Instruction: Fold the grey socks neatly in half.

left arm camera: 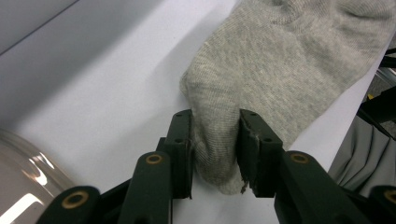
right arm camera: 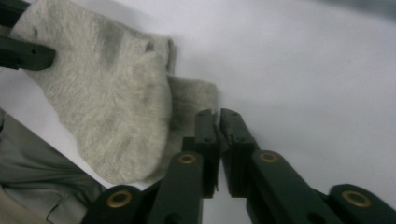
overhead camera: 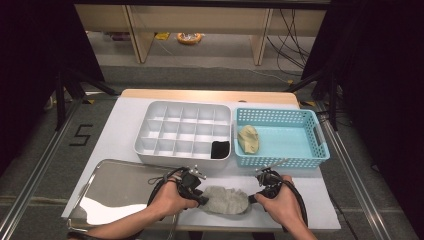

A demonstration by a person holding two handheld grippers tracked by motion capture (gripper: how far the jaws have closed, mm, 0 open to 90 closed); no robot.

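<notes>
1. Landmark: the white plastic compartment organiser [overhead camera: 165, 131] stands at mid-table. One black rolled item [overhead camera: 220, 149] sits in its near right corner cell; the other visible cells hold nothing.
2. The light-blue perforated plastic basket [overhead camera: 320, 145] stands just right of the organiser, touching or nearly so. A yellowish cloth bundle [overhead camera: 248, 139] lies at its left end.
3. The shiny metal tray [overhead camera: 115, 187] lies in front of the organiser, to the left, bare.
4. The grey knitted sock [overhead camera: 225, 200] lies on the white table surface [overhead camera: 122, 125], in front of the organiser's right end.
5. The left gripper [left arm camera: 215, 140] is clamped on one end of the sock, pads pressing the fabric.
6. The right gripper [right arm camera: 218, 135] sits at the sock's other end, jaws nearly together; fabric between them cannot be confirmed.
</notes>
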